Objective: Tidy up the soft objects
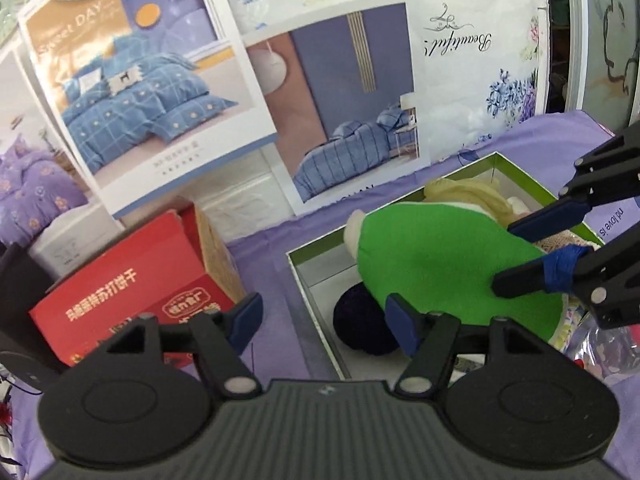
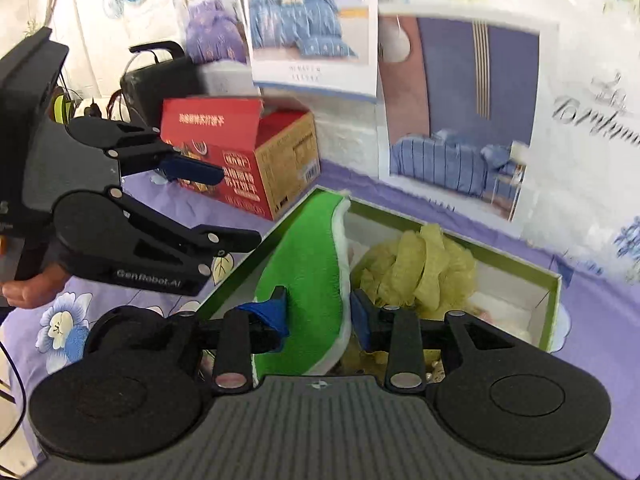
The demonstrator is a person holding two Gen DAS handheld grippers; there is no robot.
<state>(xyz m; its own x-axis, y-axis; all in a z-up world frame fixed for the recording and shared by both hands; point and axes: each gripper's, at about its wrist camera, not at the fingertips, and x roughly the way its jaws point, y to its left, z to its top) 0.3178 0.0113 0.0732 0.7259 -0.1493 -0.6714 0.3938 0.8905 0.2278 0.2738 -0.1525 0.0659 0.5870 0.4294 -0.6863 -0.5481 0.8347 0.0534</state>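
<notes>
The purple floral bedsheet covers the whole surface, and its edges are cut off on every side. On it stands the green-rimmed box, open at the top; its near corner is hidden behind the right gripper. Left of the box, a little apart from it, is a red carton, and its lower part is hidden by the left gripper.

Inside the box the green plush piece lies along the left wall, and its lower end goes out of sight under the right tool. Beside it sits a yellow mesh puff. A dark blue ball lies under the green piece, only partly visible, and I cannot tell what material it is. Some pale things in the far corner are too unclear to name.

The right gripper is clenched on the green plush piece, one finger on each face of it. The left gripper hangs wide open just over the box's left edge and touches nothing.
</notes>
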